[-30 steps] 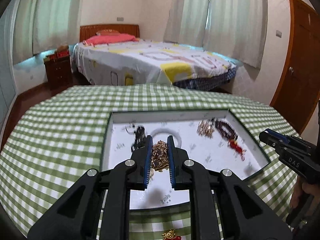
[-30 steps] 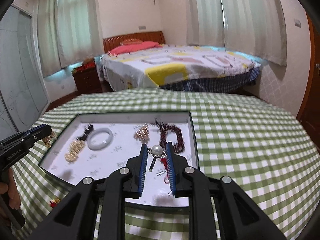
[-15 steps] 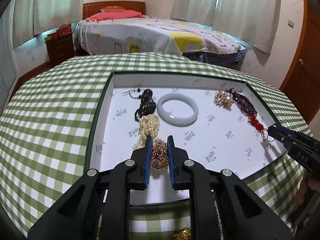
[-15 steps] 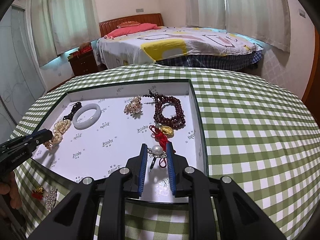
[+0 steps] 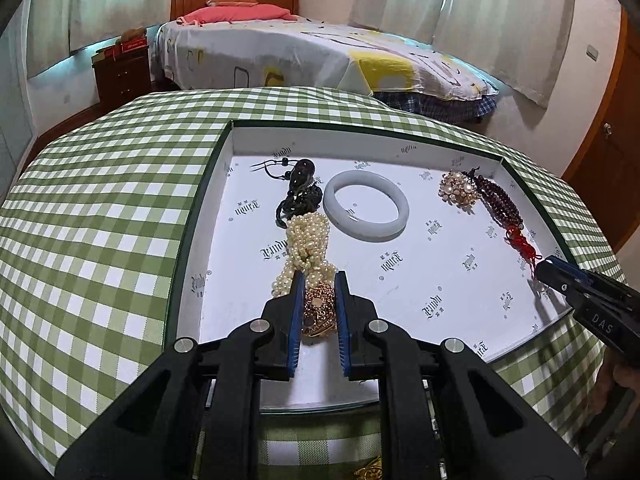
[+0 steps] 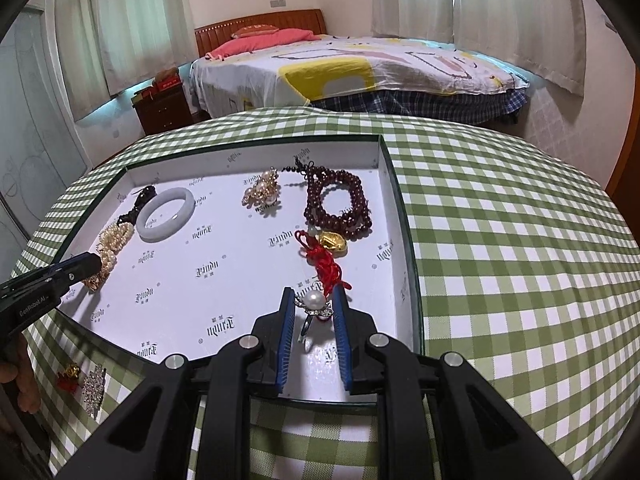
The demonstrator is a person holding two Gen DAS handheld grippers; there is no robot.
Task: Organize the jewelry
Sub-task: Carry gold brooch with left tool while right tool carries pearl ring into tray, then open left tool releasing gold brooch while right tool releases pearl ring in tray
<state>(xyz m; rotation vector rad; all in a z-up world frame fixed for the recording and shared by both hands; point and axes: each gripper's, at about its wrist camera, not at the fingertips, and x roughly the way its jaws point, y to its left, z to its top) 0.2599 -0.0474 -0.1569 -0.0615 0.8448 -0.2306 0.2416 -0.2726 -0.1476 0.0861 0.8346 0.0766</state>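
A shallow white-lined box (image 5: 208,216) (image 6: 404,208) lies on the green checked table. My left gripper (image 5: 319,284) is shut on a gold beaded ornament (image 5: 318,312), low over the box's near left part, just in front of a pearl strand (image 5: 306,248). My right gripper (image 6: 313,300) is shut on a pearl ring (image 6: 314,303), low over the box's near right part, beside a red knotted cord (image 6: 326,264). In the box lie a pale jade bangle (image 5: 366,210), a black pendant (image 5: 298,192), a gold-pearl cluster (image 5: 458,190) and dark red beads (image 6: 340,204).
A gold charm with red cord (image 6: 70,374) and a rhinestone piece (image 6: 94,388) lie on the cloth outside the box's near left edge. A bed (image 5: 320,52) and a wooden nightstand (image 5: 122,76) stand beyond the table. A door (image 5: 616,152) is at the right.
Both grippers have come down and forward over the box with their pieces still held. The left one now sits just behind the pearl strand; the right one is nearer the red cord.
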